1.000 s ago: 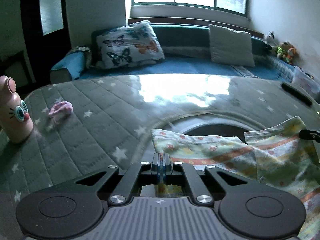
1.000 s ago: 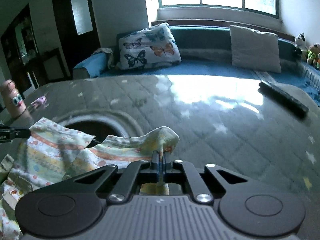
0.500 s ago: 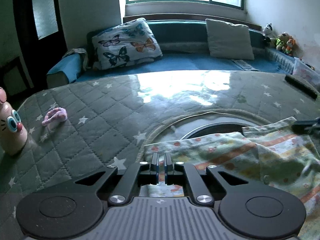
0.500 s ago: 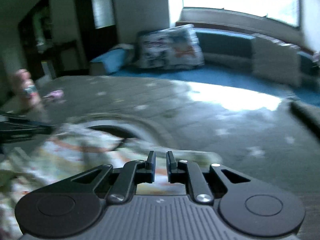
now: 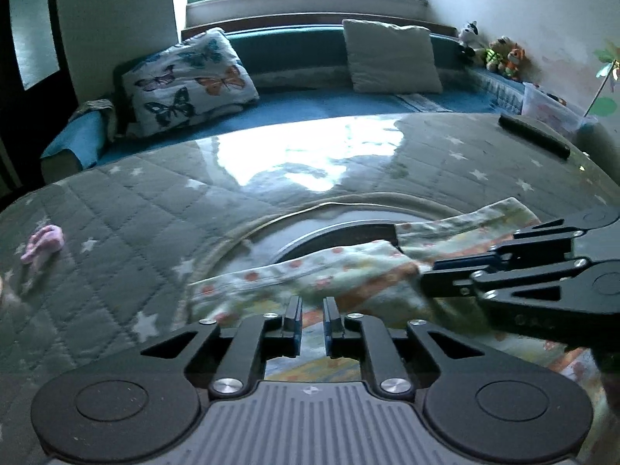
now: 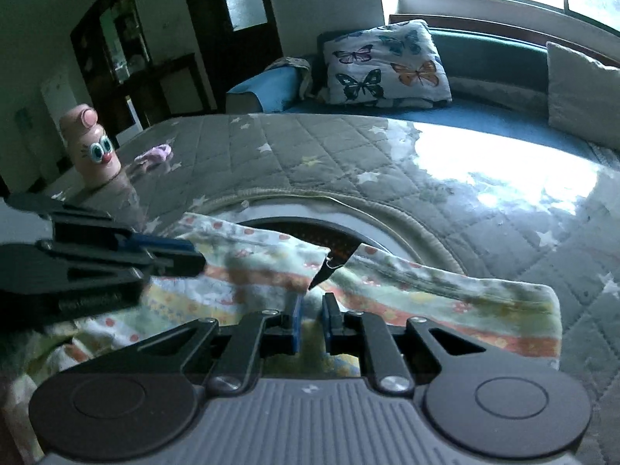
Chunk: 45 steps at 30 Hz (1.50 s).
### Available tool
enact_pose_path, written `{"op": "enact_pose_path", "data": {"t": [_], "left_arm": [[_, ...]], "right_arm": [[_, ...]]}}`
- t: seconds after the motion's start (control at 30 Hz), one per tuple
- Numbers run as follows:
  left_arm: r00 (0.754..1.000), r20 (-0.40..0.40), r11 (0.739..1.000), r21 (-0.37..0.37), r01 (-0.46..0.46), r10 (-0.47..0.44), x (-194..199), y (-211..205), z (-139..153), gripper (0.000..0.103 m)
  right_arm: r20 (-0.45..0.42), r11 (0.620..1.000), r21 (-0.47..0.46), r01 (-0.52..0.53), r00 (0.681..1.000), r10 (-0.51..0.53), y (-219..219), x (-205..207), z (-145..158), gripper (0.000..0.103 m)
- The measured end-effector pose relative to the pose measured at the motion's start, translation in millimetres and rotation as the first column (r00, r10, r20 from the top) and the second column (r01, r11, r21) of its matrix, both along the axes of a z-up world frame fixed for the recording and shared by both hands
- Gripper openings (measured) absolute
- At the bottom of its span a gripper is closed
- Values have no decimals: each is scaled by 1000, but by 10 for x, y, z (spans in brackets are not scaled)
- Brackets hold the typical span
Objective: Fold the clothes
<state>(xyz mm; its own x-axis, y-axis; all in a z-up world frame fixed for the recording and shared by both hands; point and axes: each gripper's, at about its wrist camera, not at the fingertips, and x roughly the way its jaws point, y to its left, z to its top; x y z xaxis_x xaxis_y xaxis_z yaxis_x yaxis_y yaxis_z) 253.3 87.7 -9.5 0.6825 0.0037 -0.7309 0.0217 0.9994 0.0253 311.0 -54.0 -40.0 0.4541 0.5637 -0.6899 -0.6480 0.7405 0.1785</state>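
The grey quilted surface [image 5: 128,209] with white stars fills both views, and a round ringed opening [image 5: 333,228] sits in its middle. Beyond the surface runs a blue window seat [image 5: 310,104] carrying a butterfly cushion [image 5: 190,77] and a plain pale cushion [image 5: 391,62].

The patterned garment [image 5: 329,275] lies across the near rim of the ringed opening, its pale flowered cloth with orange stripes partly covering the dark hole.

The left gripper [image 5: 312,319] hangs over the garment's near edge; its jaws have just been opening and now stand slightly apart, cloth showing below the gap but not pinched. The right gripper [image 6: 312,319] is likewise over the garment, just nearer than the notch in its upper hem, jaws a little apart after having just been opening, with nothing clamped.

Only the left view shows a long dark bar [image 5: 534,135] on the surface far right of the opening, and soft toys [image 5: 500,54] at the seat's corner. Only the right view shows the pink bottle with cartoon eyes [image 6: 91,147] standing left of the opening. A small pink item [image 6: 155,153] lies just beside that bottle.
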Motion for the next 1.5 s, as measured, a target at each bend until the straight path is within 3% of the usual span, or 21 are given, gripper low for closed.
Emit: {"op": "enact_pose_path", "data": {"t": [0.07,0.13,0.37,0.47,0.57,0.77,0.83,0.9,1.0,1.13,1.3,1.5], "left_arm": [[1000,-10,1000,-9,6,-6,42,-34,-40,14],[1000,-16,1000,-14,17,-17,67,-73,-69,14],[998,-19,998,-15,62,-62,118,-201,-154,14],[998,-10,997,-28,70,-70,168,-226,-174,14],[997,-3,996,-54,77,-78,213,-250,-179,14],[997,11,992,-102,79,-78,277,-243,-196,14],[998,11,989,-129,70,-69,299,-213,-201,14],[998,10,986,-157,61,-60,318,-180,-208,14],[999,10,980,-193,45,-44,346,-158,-207,14],[1000,13,970,-242,30,-28,358,-155,-195,28],[999,31,969,-245,31,-24,227,-158,-117,28],[996,80,977,-207,55,-39,-155,-213,73,28]], "right_arm": [[6,1000,-11,8,1000,-8,21,-1,-34,10],[34,1000,-15,22,999,-21,9,-33,-32,1],[71,989,90,122,989,-128,-365,-17,162,0],[88,982,64,180,979,-185,-505,67,201,2],[74,965,26,260,963,-261,-666,191,174,7],[76,920,-37,391,919,-388,-924,383,22,29],[78,909,-38,414,909,-410,-970,400,-17,41],[85,899,-38,436,898,-432,-1002,404,-38,42],[61,911,-30,410,911,-408,-1001,424,-74,40],[101,922,-51,385,920,-378,-907,352,-31,41],[128,946,-48,320,941,-312,-856,168,103,42],[142,983,-99,154,980,-139,-615,-187,104,42]]}}
